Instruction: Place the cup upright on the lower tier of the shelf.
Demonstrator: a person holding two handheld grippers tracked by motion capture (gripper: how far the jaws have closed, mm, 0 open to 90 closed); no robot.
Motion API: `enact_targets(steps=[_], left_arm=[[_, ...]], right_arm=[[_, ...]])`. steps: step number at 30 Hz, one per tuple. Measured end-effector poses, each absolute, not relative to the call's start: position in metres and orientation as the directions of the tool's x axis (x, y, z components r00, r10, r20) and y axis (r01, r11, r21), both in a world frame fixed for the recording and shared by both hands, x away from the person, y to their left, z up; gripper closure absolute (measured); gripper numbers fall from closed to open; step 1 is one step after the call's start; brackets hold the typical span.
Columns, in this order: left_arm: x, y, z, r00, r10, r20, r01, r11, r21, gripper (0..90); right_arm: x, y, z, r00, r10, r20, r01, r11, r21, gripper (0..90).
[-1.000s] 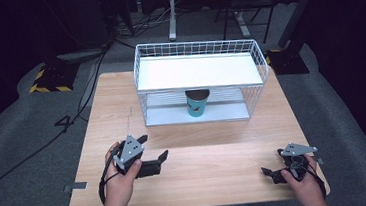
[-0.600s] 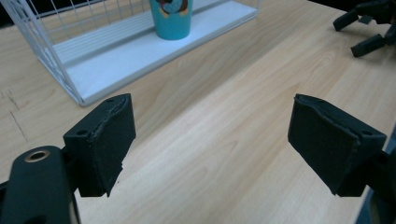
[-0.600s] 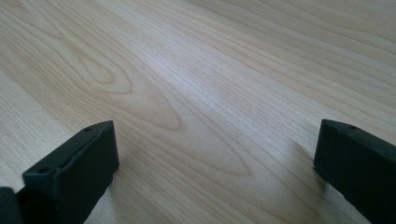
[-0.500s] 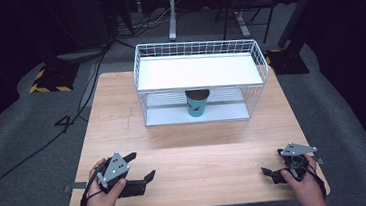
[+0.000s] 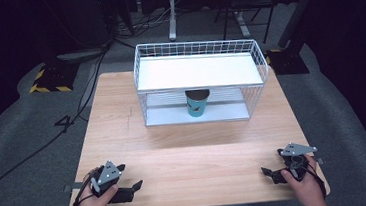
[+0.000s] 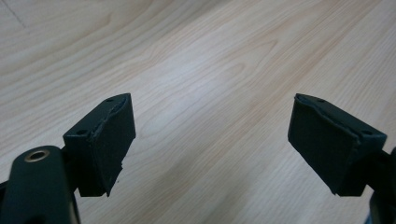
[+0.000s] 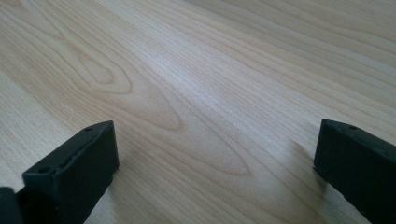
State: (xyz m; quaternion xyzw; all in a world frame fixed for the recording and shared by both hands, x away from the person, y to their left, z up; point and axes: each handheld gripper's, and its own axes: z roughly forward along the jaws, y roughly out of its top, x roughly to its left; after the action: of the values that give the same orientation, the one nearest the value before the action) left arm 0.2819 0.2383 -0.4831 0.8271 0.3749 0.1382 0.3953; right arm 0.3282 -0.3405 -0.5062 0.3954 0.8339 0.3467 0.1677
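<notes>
Teal cup sits on the wire rack's lower shelf, twelve o'clock. Left gripper at seven, right gripper at five, both jaws spread, empty. Looks like a resting pose; any next move needs a long reach forward.

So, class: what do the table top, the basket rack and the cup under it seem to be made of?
Table top: pale wood or wood-look laminate, matt; grain lines and knot swirls show. Basket rack: white-coated metal wire, judging by its thin grid walls. Cup: teal, probably paper or plastic; too small to tell.
</notes>
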Motion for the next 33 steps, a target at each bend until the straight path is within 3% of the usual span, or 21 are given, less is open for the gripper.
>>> enact_targets(steps=[9, 15, 33], left_arm=[[0.289, 0.244, -0.504, 0.673, 0.737, -0.055, 0.555, -0.455, 0.697, 15.7], [0.291, 0.238, -0.504, 0.691, 0.722, -0.018, 0.532, -0.492, 0.689, 14.9], [0.292, 0.234, -0.505, 0.680, 0.733, -0.018, 0.542, -0.487, 0.685, 12.4]], right_arm=[[0.328, -0.340, -0.506, -0.631, 0.776, -0.005, 0.543, 0.447, 0.711, 0.0], [0.328, -0.340, -0.506, -0.631, 0.776, -0.005, 0.543, 0.447, 0.711, 0.0], [0.328, -0.340, -0.506, -0.630, 0.776, -0.005, 0.543, 0.446, 0.711, 0.0]])
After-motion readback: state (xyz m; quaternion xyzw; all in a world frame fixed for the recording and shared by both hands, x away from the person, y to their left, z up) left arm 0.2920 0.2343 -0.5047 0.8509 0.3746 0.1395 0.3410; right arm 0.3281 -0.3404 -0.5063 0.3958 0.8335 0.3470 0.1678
